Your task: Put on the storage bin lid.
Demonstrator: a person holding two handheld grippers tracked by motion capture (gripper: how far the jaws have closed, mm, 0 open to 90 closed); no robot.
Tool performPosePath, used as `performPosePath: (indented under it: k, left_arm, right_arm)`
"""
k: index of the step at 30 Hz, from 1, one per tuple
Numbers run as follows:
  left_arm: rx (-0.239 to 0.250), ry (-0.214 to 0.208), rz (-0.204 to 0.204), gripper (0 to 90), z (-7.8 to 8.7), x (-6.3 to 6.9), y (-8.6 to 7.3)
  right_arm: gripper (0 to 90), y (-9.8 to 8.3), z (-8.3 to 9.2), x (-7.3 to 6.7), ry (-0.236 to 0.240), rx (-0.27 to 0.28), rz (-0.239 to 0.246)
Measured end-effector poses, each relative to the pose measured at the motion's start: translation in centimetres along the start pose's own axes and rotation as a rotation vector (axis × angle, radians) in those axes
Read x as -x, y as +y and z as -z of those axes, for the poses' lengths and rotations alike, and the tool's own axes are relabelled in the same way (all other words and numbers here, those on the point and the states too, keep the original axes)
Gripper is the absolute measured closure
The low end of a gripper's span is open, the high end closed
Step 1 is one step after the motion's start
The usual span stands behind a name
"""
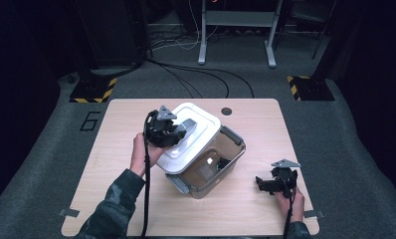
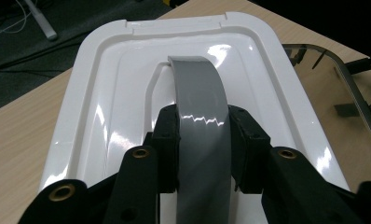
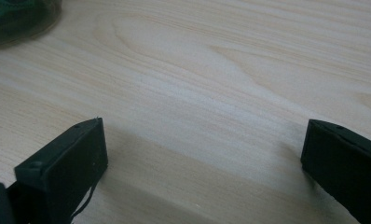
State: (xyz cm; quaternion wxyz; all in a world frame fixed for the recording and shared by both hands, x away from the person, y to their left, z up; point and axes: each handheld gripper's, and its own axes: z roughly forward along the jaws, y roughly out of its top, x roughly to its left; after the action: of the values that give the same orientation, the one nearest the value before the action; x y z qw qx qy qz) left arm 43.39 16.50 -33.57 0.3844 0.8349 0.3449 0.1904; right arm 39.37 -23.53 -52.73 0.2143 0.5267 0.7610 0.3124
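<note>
A clear plastic storage bin (image 1: 225, 158) stands slantwise on the middle of the wooden table (image 1: 111, 164). Its white lid (image 1: 196, 137) sits shifted to the left and tilted, leaving the bin's right half uncovered. A grey arched handle (image 2: 200, 93) runs down the middle of the lid (image 2: 104, 102). My left gripper (image 2: 203, 123) is shut on that handle, one pad on each side; from above the gripper (image 1: 170, 130) sits over the lid's left part. My right gripper (image 1: 260, 184) rests low over the table near the front right, open, with bare wood (image 3: 197, 70) between its jaws.
The bin's clear rim (image 2: 353, 88) shows to the right of the lid, and its dark corner (image 3: 16, 18) lies far off in the right gripper view. A round cable hole (image 1: 227, 111) is near the table's far edge. Cables and striped stand bases (image 1: 94, 89) lie on the floor beyond.
</note>
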Motion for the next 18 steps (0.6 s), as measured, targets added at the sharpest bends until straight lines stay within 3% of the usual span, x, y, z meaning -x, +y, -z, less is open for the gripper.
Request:
performPosePath:
  k: [18]
  left_arm:
    - [-0.015,-0.048,-0.023,67.2,-1.8,1.9,0.1]
  right_arm:
    - [0.0,0.0,0.0,0.0,0.000,-0.001,0.001]
